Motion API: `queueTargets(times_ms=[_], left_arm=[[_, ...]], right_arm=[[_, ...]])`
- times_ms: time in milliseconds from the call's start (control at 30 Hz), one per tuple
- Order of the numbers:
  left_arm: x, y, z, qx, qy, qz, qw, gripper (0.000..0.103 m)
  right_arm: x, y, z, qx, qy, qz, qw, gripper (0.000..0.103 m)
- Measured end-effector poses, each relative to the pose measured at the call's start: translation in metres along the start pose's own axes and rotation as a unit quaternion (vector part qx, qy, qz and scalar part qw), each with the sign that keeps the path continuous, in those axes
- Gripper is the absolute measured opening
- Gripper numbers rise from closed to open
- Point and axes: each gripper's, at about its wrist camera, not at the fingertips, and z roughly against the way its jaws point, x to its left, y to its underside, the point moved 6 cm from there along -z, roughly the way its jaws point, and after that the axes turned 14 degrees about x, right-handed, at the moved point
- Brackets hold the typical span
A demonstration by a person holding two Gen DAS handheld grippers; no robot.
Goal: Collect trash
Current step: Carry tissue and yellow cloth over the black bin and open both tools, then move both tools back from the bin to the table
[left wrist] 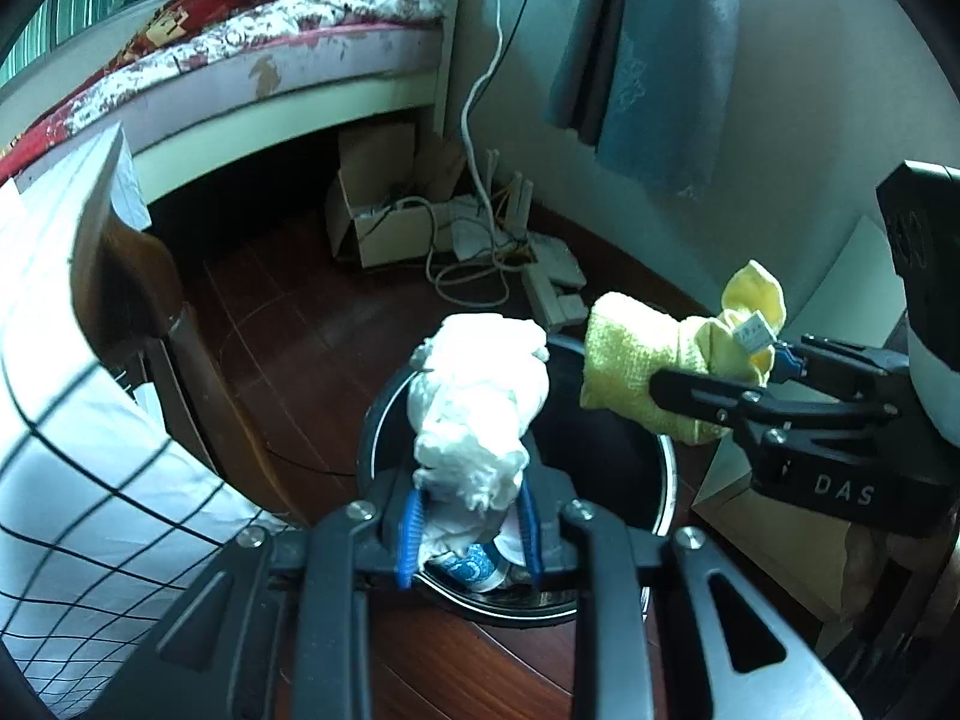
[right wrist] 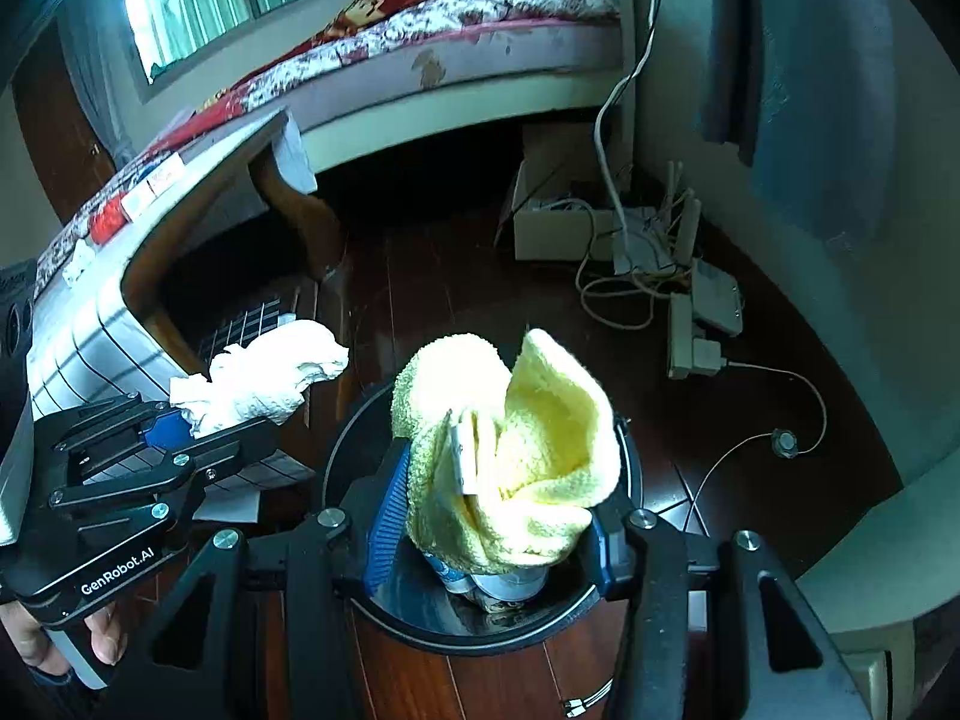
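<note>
Left wrist view: the left gripper has its blue-padded fingers closed on a crumpled white tissue, which stands up between them directly above the open mouth of the round black bin. Inside the bin, under the tissue, lies a blue-and-white wrapper. Just to the right of the tissue, the right gripper comes in from the side, clamped on a folded yellow cloth that hangs over the bin's far right rim.

From the right wrist view, the right gripper pinches that yellow cloth between its fingers, again over the bin, with cans or wrappers visible below it. The left gripper holds the tissue left of the bin.

Beyond the bin, across the dark wooden floor, a cardboard box and tangled white cables sit by the wall, and a bed stands behind them.
</note>
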Motion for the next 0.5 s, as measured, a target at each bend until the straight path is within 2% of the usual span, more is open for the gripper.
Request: queueTargets(times_ms=[167,267,300,333,367,400,500], left_arm=[[0.001,0.000,-0.015,0.012,0.013,0.010,0.9998,0.027],[0.000,0.001,-0.021,0.012,0.026,0.014,0.9995,0.034],[0.001,0.002,-0.022,0.011,0.028,0.016,0.9994,0.054],[0.002,0.003,-0.024,0.014,0.023,0.019,0.9995,0.085],[0.003,0.006,-0.024,0.010,0.010,0.020,0.9997,0.095],[0.004,0.008,-0.022,0.002,-0.003,0.019,0.9998,0.102],[0.010,0.015,-0.024,0.012,-0.028,0.025,0.9992,0.102]], right_arm=[[-0.007,0.000,-0.015,0.009,-0.005,0.003,1.000,0.051],[-0.007,-0.001,-0.020,0.010,-0.014,0.011,1.000,0.057],[-0.005,-0.001,-0.024,0.014,-0.018,0.016,1.000,0.069],[-0.007,-0.001,-0.027,0.020,-0.006,0.016,1.000,0.078],[-0.013,0.000,-0.032,0.022,0.019,0.007,1.000,0.092],[-0.021,0.002,-0.034,0.021,0.031,-0.005,0.999,0.098],[-0.040,0.008,-0.036,0.029,0.044,-0.041,0.998,0.101]])
